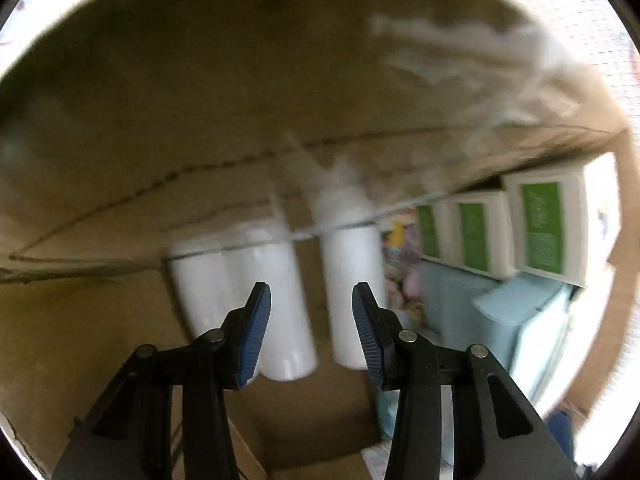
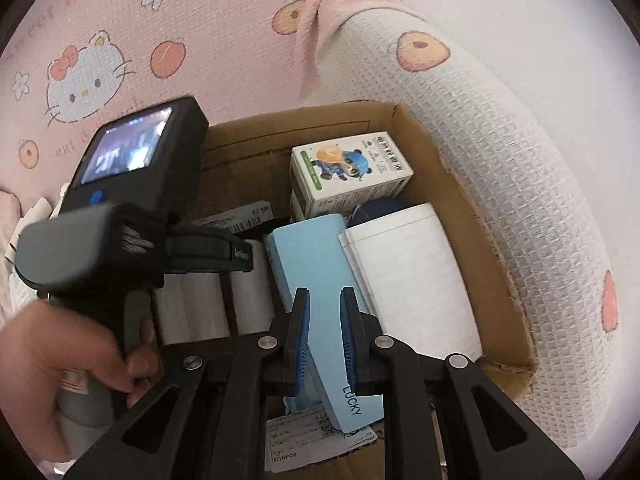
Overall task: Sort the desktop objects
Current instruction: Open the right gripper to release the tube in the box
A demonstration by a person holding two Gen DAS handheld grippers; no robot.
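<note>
Sorting well advanced: cardboard box (image 2: pixel 460 184) on bed already holds white bottles (image 1: pixel 280 300), green-labelled cartons (image 1: pixel 540 228) and a notebook (image 2: pixel 408 276). Right gripper (image 2: pixel 324 344) jaws clamp blue LUCKY box (image 2: pixel 316 264) at the box's near edge; left gripper (image 1: pixel 312 332) jaws open, empty.

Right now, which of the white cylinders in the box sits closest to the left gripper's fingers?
The middle white cylinder: it runs right up to the left-hand finger of the left gripper. The others lie further out.
</note>
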